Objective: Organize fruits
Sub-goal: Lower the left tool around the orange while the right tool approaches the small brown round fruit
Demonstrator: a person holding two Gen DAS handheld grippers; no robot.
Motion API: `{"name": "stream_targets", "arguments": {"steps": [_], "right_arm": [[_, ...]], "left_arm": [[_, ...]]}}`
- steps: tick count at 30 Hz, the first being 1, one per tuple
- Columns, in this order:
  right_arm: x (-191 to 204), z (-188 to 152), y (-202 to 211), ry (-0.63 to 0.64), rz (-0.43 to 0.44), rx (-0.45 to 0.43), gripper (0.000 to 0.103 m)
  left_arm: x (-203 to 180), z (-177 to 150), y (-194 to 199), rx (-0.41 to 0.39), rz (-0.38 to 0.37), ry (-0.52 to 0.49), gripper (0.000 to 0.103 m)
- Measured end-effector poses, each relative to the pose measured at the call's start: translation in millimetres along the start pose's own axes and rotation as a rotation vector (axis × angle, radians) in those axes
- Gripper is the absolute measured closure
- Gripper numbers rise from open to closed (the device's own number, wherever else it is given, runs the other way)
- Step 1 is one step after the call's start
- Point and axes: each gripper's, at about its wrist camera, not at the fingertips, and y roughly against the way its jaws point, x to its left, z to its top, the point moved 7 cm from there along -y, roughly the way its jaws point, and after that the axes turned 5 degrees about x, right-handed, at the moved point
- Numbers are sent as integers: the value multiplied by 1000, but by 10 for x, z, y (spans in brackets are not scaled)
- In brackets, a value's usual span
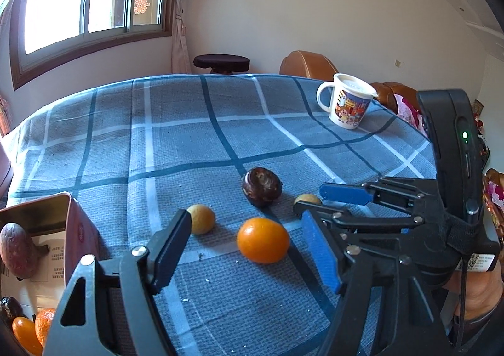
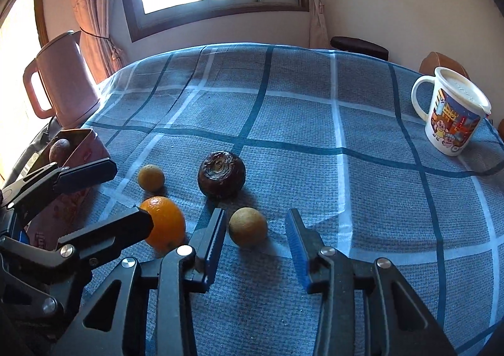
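Note:
An orange fruit (image 1: pixel 263 239) (image 2: pixel 165 223) lies on the blue checked tablecloth (image 1: pixel 176 142) between the fingers of my left gripper (image 1: pixel 245 219) (image 2: pixel 130 195). That gripper is open, with gaps on both sides of the fruit. A small tan fruit (image 2: pixel 248 226) (image 1: pixel 307 198) sits between the fingers of my right gripper (image 2: pixel 255 212) (image 1: pixel 310 198). The left pad is close to it and the right pad stands apart, so this gripper is open too. A dark brown fruit (image 1: pixel 261 186) (image 2: pixel 221 174) and a small yellow fruit (image 1: pixel 201 219) (image 2: pixel 151 178) rest just beyond.
A red open box (image 1: pixel 78 230) (image 2: pixel 85 148) at the left holds a purple fruit (image 1: pixel 15 250). More orange fruits (image 1: pixel 28 329) show at the bottom left. A printed mug (image 1: pixel 346 104) (image 2: pixel 450 116) stands far right. A pink kettle (image 2: pixel 63 82) stands by the table's left edge.

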Motion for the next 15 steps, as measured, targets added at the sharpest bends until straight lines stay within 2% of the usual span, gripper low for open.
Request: {"name": "stream_targets", "arguments": {"steps": [3, 7, 12, 15], "right_arm": [[14, -10, -43, 5, 29, 23, 75], [14, -12, -43, 5, 35, 22, 75], [16, -7, -45, 4, 33, 20, 75], [-1, -4, -15, 4, 22, 12, 75]], "left_arm": [[-27, -12, -32, 19, -15, -13, 29], [12, -22, -50, 34, -42, -8, 29], [237, -55, -136, 81, -120, 105, 30], [155, -55, -98, 63, -128, 70, 37]]}}
